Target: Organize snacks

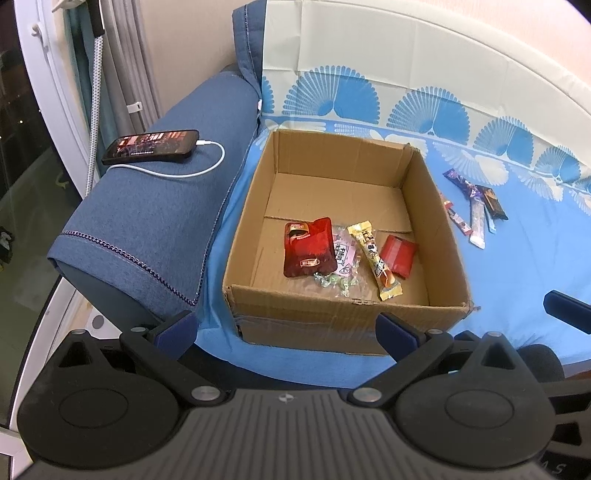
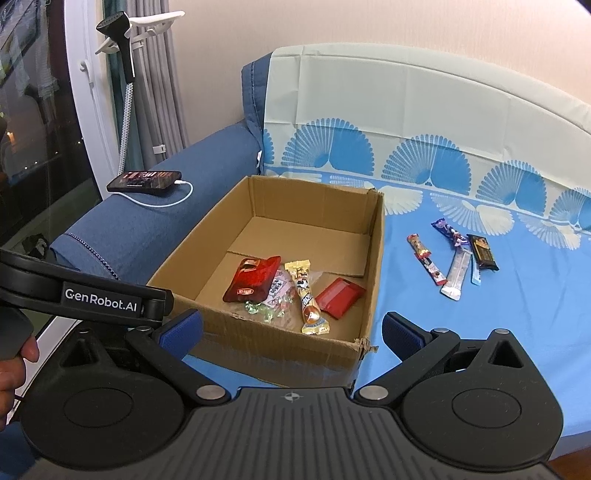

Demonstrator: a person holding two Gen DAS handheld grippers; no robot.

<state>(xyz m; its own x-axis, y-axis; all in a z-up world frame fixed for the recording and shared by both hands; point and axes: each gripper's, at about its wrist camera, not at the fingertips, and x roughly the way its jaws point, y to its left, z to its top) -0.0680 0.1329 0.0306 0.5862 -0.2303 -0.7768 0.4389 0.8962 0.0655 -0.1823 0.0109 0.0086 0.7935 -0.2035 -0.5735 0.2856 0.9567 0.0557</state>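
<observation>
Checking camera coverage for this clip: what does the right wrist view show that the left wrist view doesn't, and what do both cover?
Only the right wrist view shows the left gripper's arm with GenRobot.AI lettering, a hand at the left edge, and a handheld steamer hung by the window.

Only the left wrist view shows a dark tip entering at the right edge.

Both show the cardboard box holding a red pouch and yellow bar, loose snacks on the blue sheet, and the charging phone. Each view's own jaws stand open and empty.

Beige wall (image 2: 369,26), blue sofa armrest (image 1: 155,214), grey curtain (image 2: 159,92), dark window (image 2: 33,129), fan-patterned blue sheet (image 2: 480,302)
</observation>
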